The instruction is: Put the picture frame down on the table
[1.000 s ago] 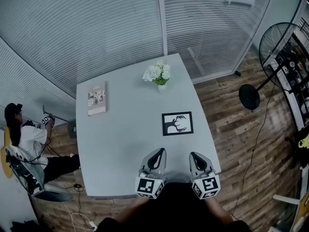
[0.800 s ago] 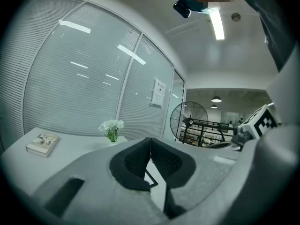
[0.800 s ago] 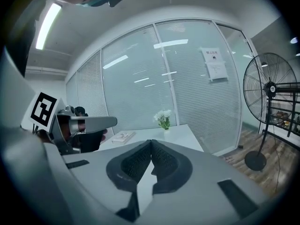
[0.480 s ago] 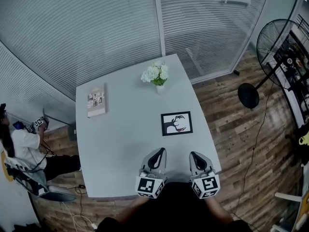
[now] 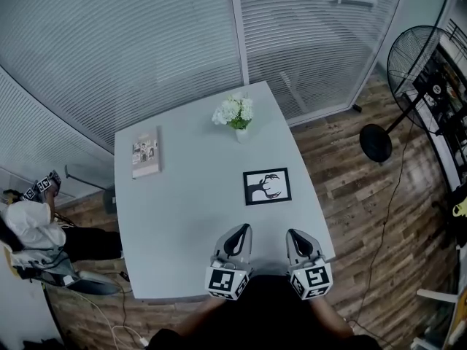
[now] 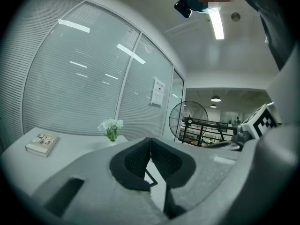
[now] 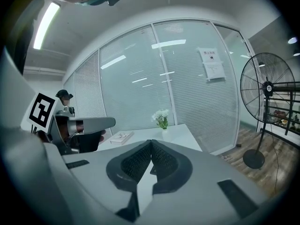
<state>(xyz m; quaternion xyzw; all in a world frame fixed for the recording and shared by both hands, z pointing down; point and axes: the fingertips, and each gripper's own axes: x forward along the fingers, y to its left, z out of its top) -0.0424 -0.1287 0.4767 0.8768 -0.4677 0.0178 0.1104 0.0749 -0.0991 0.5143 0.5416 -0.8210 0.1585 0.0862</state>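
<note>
While the black-rimmed square picture frame (image 5: 267, 186) lies flat on the pale grey tabletop (image 5: 190, 203), on the person's side of the small vase of white flowers (image 5: 236, 112), the left gripper (image 5: 240, 229) and right gripper (image 5: 295, 233) hover farther still from that vase, each with jaws pressed together, empty.
</note>
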